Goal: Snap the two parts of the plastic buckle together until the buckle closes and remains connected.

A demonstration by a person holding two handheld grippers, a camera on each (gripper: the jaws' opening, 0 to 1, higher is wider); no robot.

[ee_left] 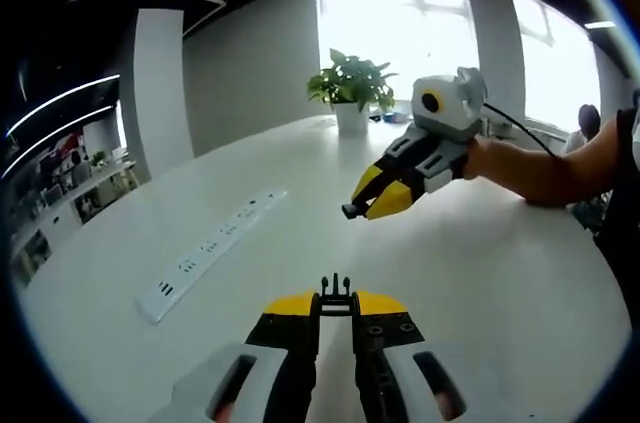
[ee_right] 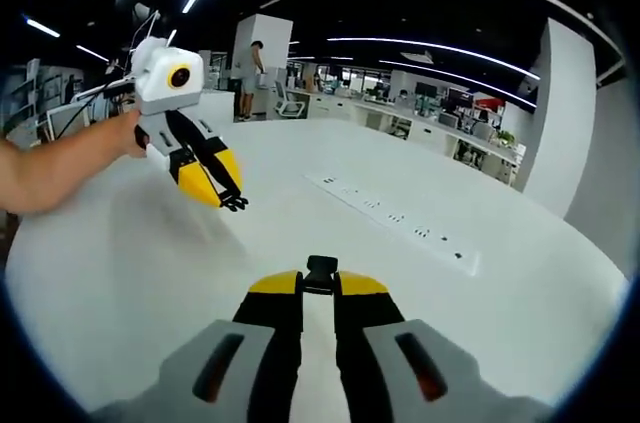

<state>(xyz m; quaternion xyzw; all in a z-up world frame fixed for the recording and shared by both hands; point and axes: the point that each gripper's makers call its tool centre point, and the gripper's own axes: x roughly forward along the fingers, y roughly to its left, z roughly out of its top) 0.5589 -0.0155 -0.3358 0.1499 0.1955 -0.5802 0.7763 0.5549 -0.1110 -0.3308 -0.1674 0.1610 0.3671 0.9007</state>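
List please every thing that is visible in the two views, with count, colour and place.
buckle part with prongs: 1, black, in the left gripper's tips
buckle part, socket: 1, black, in the right gripper's tips
table: 1, white, under both grippers
power strip: 1, white, lying on the table
potted plant: 1, green in white pot, far table edge
left gripper: 1, yellow, black and grey, held above the table
right gripper: 1, same colours, facing the left gripper
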